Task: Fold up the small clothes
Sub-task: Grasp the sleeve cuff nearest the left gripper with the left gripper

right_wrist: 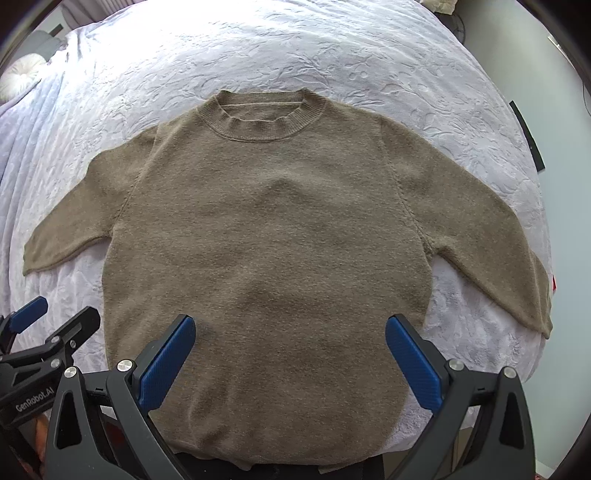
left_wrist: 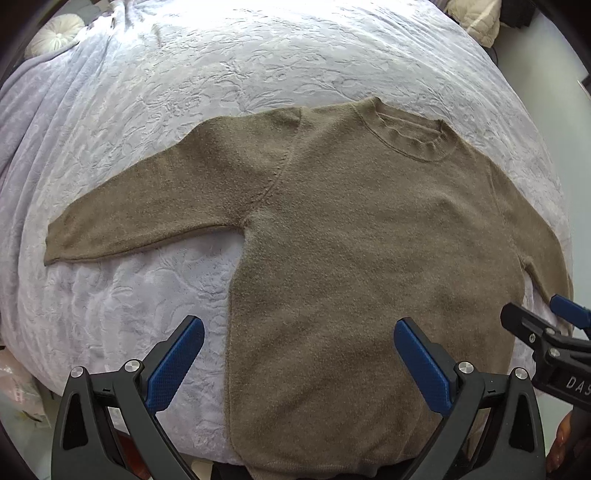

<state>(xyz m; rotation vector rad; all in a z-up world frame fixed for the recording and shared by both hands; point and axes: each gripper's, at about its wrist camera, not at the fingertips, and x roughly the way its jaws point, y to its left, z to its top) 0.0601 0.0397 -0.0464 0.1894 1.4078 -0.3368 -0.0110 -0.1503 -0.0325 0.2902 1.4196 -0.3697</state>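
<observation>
brown sweater (right_wrist: 266, 236) spread flat on my bed (right_wrist: 332, 48), sleeves out, left gripper (left_wrist: 299, 354) and right gripper (right_wrist: 290, 350) both wide open over the hem, holding nothing

Sweater (right_wrist: 266, 236) flat on bedspread (right_wrist: 332, 48)

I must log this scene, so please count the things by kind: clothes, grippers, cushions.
Clothes: 1, the brown sweater, flat on the bedspread
Grippers: 2, left gripper and right gripper, both open
Cushions: 1, the round white cushion
Total: 4
</observation>
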